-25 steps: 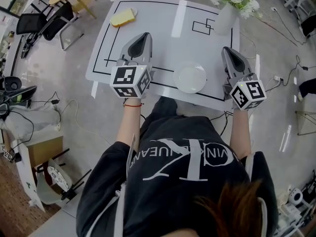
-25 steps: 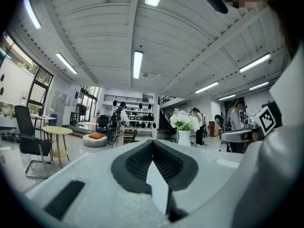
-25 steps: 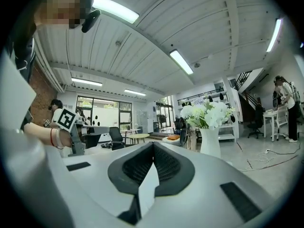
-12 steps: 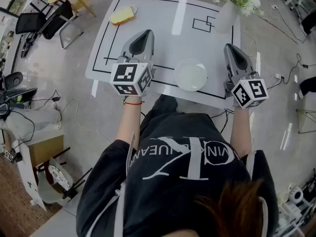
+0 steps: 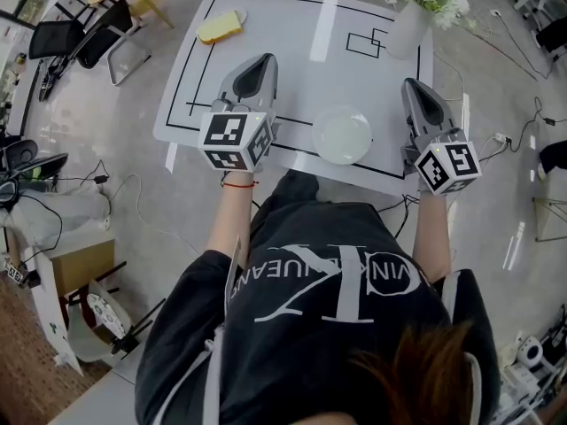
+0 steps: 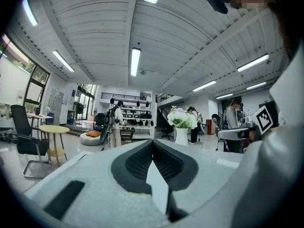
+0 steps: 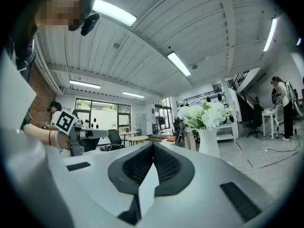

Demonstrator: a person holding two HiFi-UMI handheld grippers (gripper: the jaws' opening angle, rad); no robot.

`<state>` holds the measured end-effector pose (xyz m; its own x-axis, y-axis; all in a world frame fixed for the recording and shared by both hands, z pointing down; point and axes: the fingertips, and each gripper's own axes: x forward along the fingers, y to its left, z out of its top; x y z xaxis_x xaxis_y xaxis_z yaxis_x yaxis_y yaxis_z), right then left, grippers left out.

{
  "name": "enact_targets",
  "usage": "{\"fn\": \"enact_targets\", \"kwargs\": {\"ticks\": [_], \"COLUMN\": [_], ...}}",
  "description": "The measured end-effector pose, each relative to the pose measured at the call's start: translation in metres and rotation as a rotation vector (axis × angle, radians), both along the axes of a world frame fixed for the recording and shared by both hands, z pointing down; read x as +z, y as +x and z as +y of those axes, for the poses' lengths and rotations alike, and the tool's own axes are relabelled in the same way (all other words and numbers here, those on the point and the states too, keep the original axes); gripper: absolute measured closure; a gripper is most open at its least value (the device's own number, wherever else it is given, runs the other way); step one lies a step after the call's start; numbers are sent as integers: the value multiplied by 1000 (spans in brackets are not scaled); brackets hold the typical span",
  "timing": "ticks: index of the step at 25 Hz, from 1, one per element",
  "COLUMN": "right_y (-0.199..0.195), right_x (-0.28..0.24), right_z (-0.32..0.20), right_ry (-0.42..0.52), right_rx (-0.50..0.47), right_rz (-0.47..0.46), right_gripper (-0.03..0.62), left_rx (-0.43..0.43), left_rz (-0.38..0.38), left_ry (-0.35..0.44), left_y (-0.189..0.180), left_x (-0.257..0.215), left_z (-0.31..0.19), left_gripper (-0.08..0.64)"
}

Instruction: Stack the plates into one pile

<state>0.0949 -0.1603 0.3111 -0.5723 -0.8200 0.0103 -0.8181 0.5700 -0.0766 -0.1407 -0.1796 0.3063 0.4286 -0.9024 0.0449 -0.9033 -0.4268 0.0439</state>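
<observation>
Head view: a person holds the left gripper (image 5: 259, 62) and the right gripper (image 5: 414, 85) level over a white table (image 5: 292, 34). The white plates (image 5: 344, 135) sit between them at the table's near edge, touched by neither; how many are piled cannot be told from above.

Left gripper view: the jaws of the left gripper (image 6: 153, 142) are pressed together on nothing, with a vase of flowers (image 6: 181, 127) beyond.

Right gripper view: the jaws of the right gripper (image 7: 153, 145) are likewise closed and empty.
</observation>
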Motion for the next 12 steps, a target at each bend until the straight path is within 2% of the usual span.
{"fn": "enact_targets", "kwargs": {"ticks": [12], "right_y": [-3], "right_x": [3], "right_z": [-2], "right_ry": [-2], "right_rx": [-21], "right_rz": [-22], "right_gripper": [592], "left_rx": [-6], "left_rz": [-17], "left_ry": [-26], "left_y": [-4], "left_x": [4], "left_z": [2], "left_gripper": [549]}}
